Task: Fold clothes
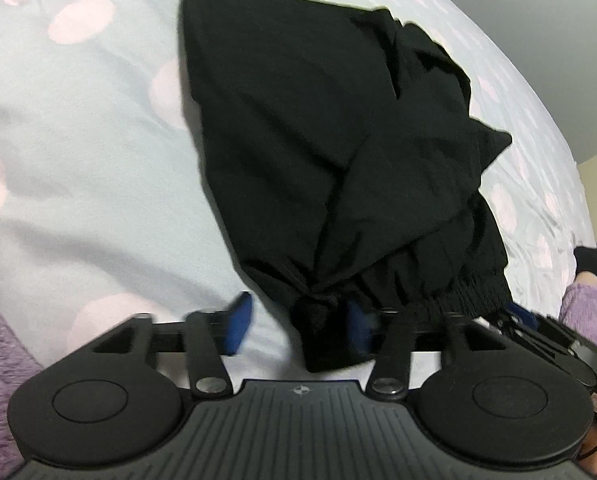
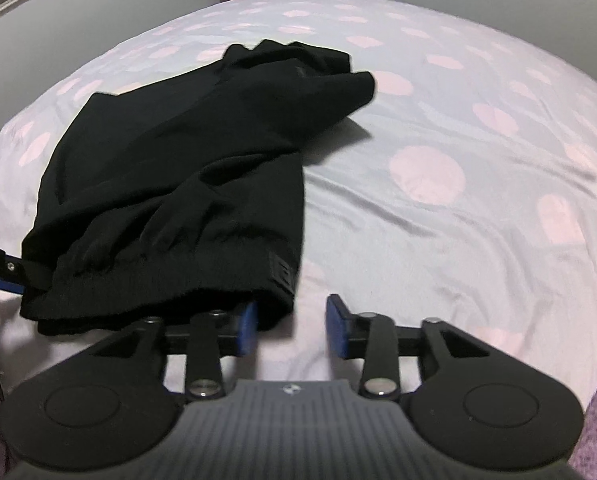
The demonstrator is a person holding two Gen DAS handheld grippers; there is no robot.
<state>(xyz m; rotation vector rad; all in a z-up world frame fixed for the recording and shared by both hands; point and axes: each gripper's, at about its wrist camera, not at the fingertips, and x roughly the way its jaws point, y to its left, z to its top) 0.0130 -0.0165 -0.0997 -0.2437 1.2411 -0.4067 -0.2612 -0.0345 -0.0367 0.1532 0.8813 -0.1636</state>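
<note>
Black trousers [image 1: 330, 152] lie on the spotted bedsheet [image 2: 438, 208], and the place to look is their elastic waistband [image 1: 438, 292], nearest both tools. The left gripper [image 1: 298, 322] has its blue pads [image 1: 238, 322] spread wide, with a bunched corner of that waistband sitting between them; whether the cloth is pinched I cannot tell, though the gap looks too broad for a real grip. The right gripper [image 2: 292, 326] is likewise spread apart and holds nothing, one pad just touching the waistband's other corner. Beyond the waistband the garment is already doubled lengthwise, one leg lying roughly over the other, though rumpled and uneven at the far end. By my judgement a lengthwise fold is in place and a crosswise fold and some smoothing remain, or the cloth has merely landed this way.
</note>
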